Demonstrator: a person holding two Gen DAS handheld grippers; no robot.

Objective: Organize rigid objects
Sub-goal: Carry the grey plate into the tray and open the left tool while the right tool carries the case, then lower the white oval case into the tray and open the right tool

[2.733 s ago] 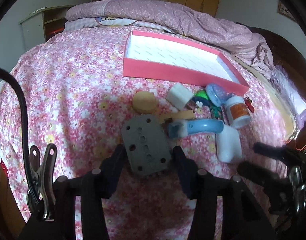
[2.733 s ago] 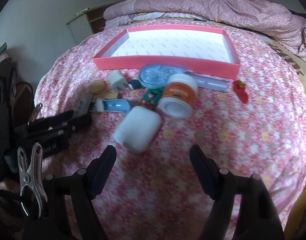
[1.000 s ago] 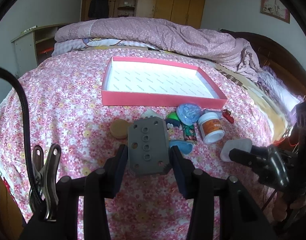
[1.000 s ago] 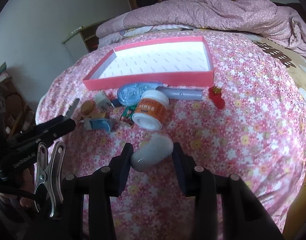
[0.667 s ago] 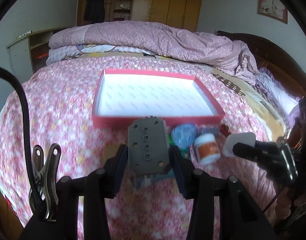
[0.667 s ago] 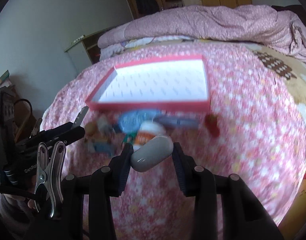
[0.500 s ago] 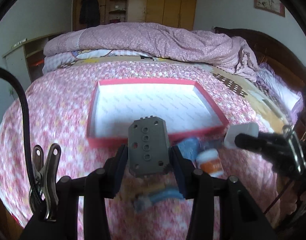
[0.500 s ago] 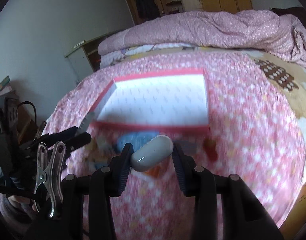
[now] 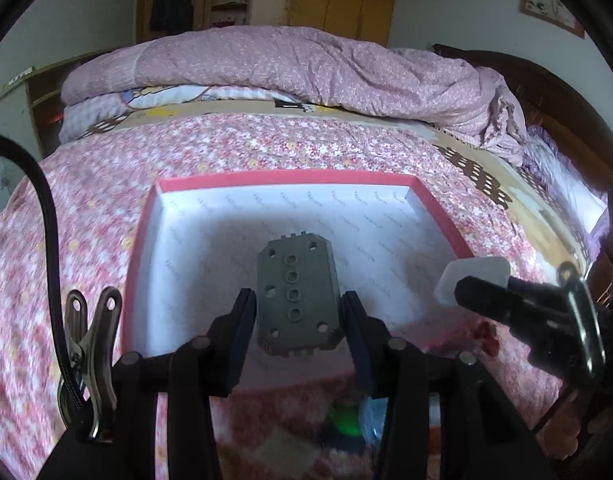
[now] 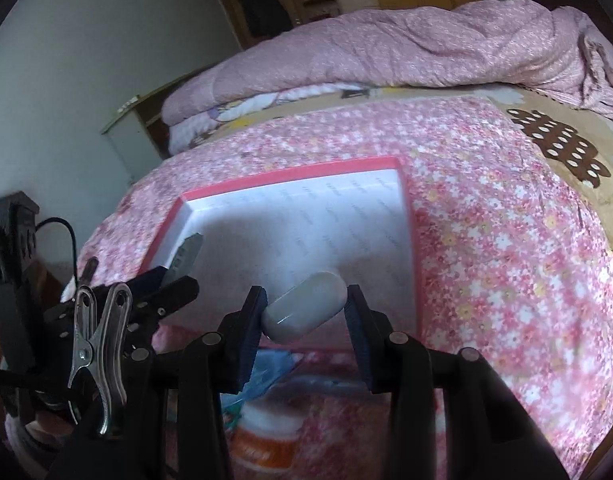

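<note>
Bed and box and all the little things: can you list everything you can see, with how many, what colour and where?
Box: one, red rim, white inside, on the bedspread.
Bedspread: one, pink floral, under everything.
Quilt: one, mauve, bunched behind the box.
Plate with holes: one, grey, held above the box.
Rounded case: one, white, held over the box's near edge.
Jar: one, orange label, blurred, below the right gripper.
Metal clips: one per view, silver, lower left.
Left gripper: black, shut on the plate.
Right gripper: black, shut on the case.
</note>
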